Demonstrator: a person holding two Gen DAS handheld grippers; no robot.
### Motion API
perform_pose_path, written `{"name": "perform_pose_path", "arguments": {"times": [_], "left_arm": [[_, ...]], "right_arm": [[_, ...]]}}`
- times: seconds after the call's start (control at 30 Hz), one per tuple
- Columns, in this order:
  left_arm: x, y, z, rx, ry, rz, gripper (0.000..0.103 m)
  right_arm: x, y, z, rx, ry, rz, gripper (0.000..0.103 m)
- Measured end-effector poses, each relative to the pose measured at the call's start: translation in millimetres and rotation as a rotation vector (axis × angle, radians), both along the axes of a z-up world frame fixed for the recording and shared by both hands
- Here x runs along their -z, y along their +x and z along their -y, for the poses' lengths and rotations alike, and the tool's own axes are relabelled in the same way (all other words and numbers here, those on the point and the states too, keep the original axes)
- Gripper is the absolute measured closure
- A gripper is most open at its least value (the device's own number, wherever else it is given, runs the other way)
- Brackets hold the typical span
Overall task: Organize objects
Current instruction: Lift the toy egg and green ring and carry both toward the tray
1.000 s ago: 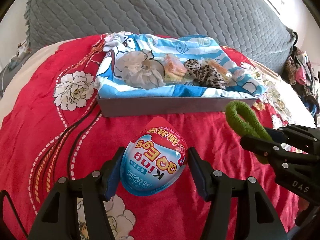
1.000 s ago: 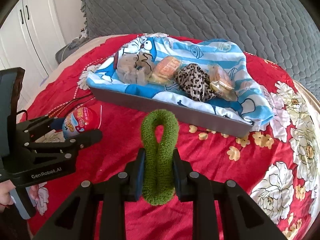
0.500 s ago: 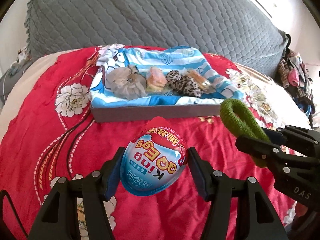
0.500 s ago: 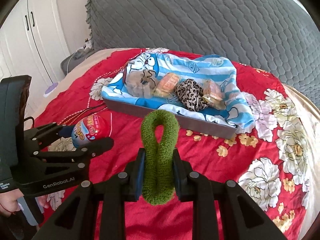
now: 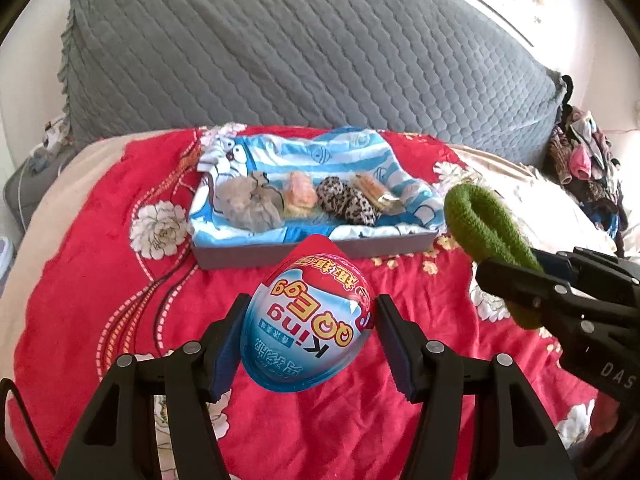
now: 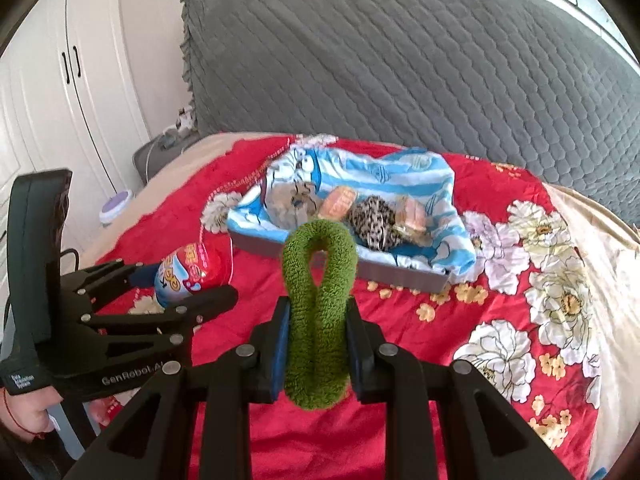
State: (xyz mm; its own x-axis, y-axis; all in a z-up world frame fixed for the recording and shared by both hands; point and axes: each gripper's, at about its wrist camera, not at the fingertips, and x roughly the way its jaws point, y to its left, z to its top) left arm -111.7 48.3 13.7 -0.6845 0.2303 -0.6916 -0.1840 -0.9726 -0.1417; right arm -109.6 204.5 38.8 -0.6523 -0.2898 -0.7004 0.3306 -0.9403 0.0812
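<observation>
My left gripper (image 5: 306,338) is shut on a red and blue toy egg (image 5: 308,320), held above the red bedspread; the same egg (image 6: 190,270) shows in the right wrist view at the left. My right gripper (image 6: 318,338) is shut on a green fuzzy hair tie (image 6: 318,300), squeezed upright into a loop; this hair tie (image 5: 486,236) appears at the right of the left wrist view. Ahead lies a grey tray (image 5: 320,250) lined with blue cartoon cloth, holding a beige scrunchie (image 5: 250,204), a leopard scrunchie (image 5: 348,200) and wrapped snacks (image 5: 300,196). Both grippers hover short of the tray (image 6: 400,276).
A grey quilted headboard (image 5: 320,60) rises behind the bed. A pile of clothes (image 5: 584,160) sits at the far right. White wardrobe doors (image 6: 60,80) and a purple dish (image 6: 116,204) stand to the left of the bed. A person's hand (image 6: 24,412) holds the left gripper.
Both grippers have risen and drawn back from the tray, which now looks smaller and farther. The egg and the hair tie stay gripped as before.
</observation>
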Motion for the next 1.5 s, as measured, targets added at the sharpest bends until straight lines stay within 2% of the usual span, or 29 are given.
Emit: {"name": "perform_pose_path", "arguments": {"times": [0.33,0.7,1.1,1.5], "left_arm": [[-37.8,-0.5,0.0,-0.026,0.001,-0.057,0.039],[-65.6,-30.5,-9.7,-0.015,-0.018,-0.104,0.039],[-62.2,-71.1,-10.4,-0.03,-0.033,-0.125,0.039],[-29.4,-111.8,-7.4,-0.061,-0.034,-0.105,0.039]], "right_arm": [[-33.7,5.3,-9.1,-0.006,-0.063,-0.085,0.078],[-56.3,-9.3,-6.4,-0.012,-0.093,-0.154,0.078],[-61.0,-46.1,6.7,-0.039,-0.096,-0.225,0.078],[-49.4,-82.5,2.6,-0.04,-0.142,-0.274,0.078]]}}
